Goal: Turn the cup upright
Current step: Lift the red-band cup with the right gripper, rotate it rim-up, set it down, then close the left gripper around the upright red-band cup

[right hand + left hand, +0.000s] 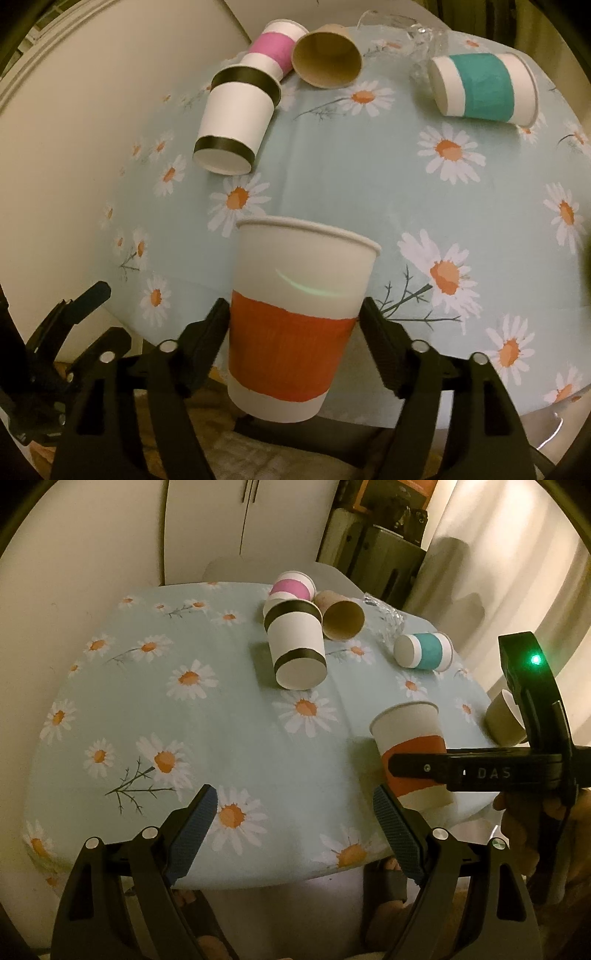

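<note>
The right gripper (293, 325) has its two fingers pressed against the sides of the red-banded cup (295, 314), which sits mouth-up at lower centre of the right wrist view, slightly tilted and near the table's front edge — whether its base rests on the daisy tablecloth (369, 192) or hangs just above it I cannot tell. So the turning of this cup looks mostly done; what seems left is to set it level and let go. The left gripper (295, 830) hovers at the bottom of its frame with jaws spread wide and nothing between them. Others lie on their sides toward the top of both views: the black-banded cup (236, 122), the pink-banded cup (275, 46), the brown cup (327, 61) and the teal-banded cup (484, 86) — if they count, they remain to be righted
</note>
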Tool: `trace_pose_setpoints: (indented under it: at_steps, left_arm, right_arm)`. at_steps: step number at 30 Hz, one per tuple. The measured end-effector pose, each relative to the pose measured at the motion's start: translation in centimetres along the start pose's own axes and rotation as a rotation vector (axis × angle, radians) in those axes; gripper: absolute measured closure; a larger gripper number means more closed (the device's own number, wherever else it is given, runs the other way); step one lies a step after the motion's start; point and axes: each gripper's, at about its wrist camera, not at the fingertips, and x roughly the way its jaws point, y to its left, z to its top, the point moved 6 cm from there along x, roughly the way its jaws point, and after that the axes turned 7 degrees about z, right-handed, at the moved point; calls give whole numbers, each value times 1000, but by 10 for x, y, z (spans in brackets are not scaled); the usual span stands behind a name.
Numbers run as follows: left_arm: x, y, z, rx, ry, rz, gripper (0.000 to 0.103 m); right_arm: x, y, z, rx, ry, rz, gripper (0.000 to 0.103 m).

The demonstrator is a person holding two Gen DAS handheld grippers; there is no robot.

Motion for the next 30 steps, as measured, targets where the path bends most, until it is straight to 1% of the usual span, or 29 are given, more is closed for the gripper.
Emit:
trace_pose_setpoints:
  at_steps: [3,6,9,11,14,16,18,21,25,27,30]
  left_arm:
    - [1,-1,-1,3,4,4,19]
    - [3,-1,0,4,7,6,19]
    - [5,-3,-1,-1,24,2,19]
    - [6,-5,1,-9,39,-11,19]
    - [5,-10,5,-45,71,-47,19]
    - [3,-18,10,-51,89,-71,19]
    - [3,-28,14,-45,120,-73,19]
    - [1,-46,23,-37,147,-106,19]
    - [6,-70,33,-28,200,-125,19]
    - [14,-83,36,-18,248,-137,19]
    - [29,-100,36,-10,323,-133,19]
  right_arm:
    - [-8,0,1,5,-11,22,28]
    - [-23,-2,2,22,-41,48,27]
    - [-40,-3,-2,36,-70,93,27]
    - [-54,-2,-6,25,-102,108,27]
    - [-80,-4,-14,7,-170,104,27]
    - [-96,-8,-18,18,-206,129,27]
    - [-108,-11,-25,24,-232,151,27]
    - [-127,-23,-36,33,-270,160,27]
    - [-141,-40,-43,69,-291,181,27]
    - [-147,-47,-44,89,-301,190,27]
    - [-153,-57,-45,110,-311,211,27]
